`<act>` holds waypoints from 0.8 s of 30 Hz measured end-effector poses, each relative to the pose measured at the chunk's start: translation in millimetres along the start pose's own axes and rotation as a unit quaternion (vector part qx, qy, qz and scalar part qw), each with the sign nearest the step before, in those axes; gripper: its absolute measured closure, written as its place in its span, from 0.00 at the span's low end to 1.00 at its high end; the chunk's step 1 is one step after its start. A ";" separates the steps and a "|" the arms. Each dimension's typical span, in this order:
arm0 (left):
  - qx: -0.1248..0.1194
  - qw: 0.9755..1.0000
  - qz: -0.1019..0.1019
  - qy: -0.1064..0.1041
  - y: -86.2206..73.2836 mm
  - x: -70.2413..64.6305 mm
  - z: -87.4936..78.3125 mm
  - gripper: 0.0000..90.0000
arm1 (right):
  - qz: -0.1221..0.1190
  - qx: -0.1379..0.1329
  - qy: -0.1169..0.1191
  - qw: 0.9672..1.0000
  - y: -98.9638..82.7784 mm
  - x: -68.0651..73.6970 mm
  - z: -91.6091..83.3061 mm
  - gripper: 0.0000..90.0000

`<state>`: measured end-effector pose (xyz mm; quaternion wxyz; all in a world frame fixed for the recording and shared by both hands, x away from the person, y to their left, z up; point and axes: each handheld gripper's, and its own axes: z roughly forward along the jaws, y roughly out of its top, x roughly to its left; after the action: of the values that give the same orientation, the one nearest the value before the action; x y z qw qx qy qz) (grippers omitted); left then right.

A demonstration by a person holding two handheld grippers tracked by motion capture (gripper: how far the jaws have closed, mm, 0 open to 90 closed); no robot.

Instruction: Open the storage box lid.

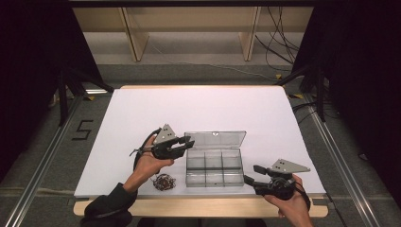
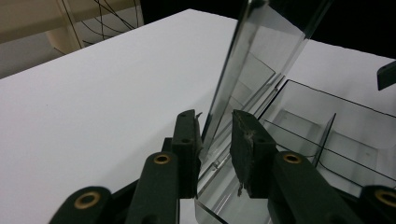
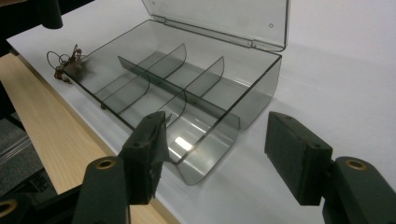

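My left tongs straddle the edge of the raised clear lid, jaws narrow; whether they pinch it I cannot tell. My right tongs gape wide at a rounded corner of the smoky plastic compartment box. On the white desk, a tangled wiry bundle stays unclear.
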<state>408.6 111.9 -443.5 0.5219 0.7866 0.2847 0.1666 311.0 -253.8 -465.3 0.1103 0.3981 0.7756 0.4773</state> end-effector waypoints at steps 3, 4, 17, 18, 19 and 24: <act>0.000 1.000 -0.003 0.001 -0.3 2.0 1.6 0.79 | -0.002 0.001 0.000 1.000 -1.7 0.6 -0.8 0.44; -0.001 1.000 -0.005 -0.001 -0.7 2.9 2.5 0.79 | -0.008 -0.004 0.002 1.000 -2.8 -0.2 -0.6 0.44; 0.003 1.000 -0.010 0.009 -2.8 7.0 9.2 0.80 | -0.002 0.013 0.009 1.000 -7.8 4.9 -2.8 0.43; 0.004 1.000 -0.013 0.012 -3.2 7.8 10.2 0.80 | -0.004 0.010 0.007 1.000 -9.3 4.3 -1.4 0.42; 0.004 1.000 -0.013 0.012 -3.2 7.8 10.2 0.80 | -0.009 0.010 0.003 1.000 -9.2 3.3 -0.7 0.42; 0.005 1.000 -0.020 0.008 -4.3 10.9 13.5 0.80 | -0.007 0.014 0.009 1.000 -11.0 4.6 -1.2 0.39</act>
<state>423.5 110.1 -453.2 0.5189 0.7821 0.3051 0.1612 301.7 -253.8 -472.8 0.1008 0.3898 0.7859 0.4694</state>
